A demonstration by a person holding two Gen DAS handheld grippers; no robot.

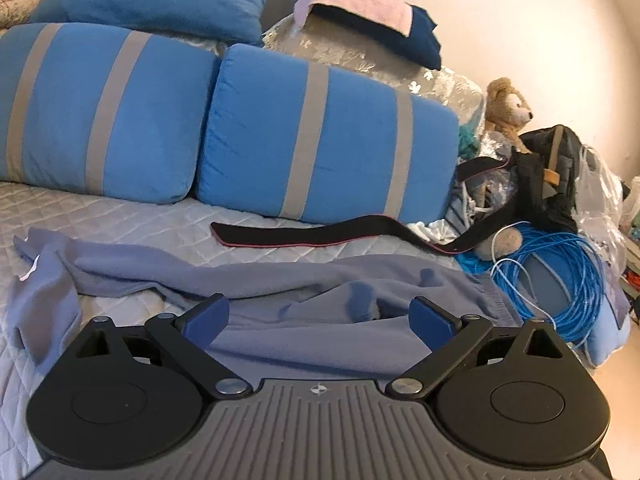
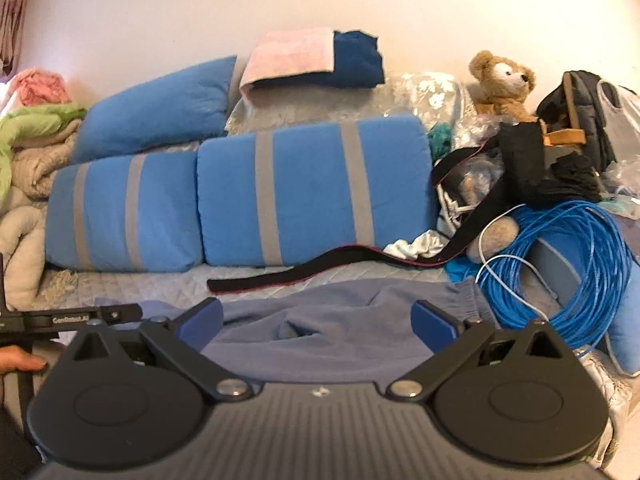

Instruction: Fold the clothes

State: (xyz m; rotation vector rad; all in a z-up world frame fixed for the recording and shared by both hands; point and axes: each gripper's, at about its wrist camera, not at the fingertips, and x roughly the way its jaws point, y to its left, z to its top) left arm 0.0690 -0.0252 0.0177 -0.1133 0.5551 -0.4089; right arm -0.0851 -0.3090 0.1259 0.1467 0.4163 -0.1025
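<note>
The left gripper (image 1: 320,318) hangs spread wide over the crumpled blue garment (image 1: 280,280) lying on the quilted bed (image 1: 140,220); the right gripper (image 2: 318,320) is likewise spread, empty, above the garment's waistband end.

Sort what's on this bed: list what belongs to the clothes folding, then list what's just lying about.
Belongs to the job:
blue-grey garment, spread unfolded on the quilt
left gripper, open
right gripper, open

Just lying about:
striped blue cushions
black strap
blue cable coil
teddy bear
black bag
</note>
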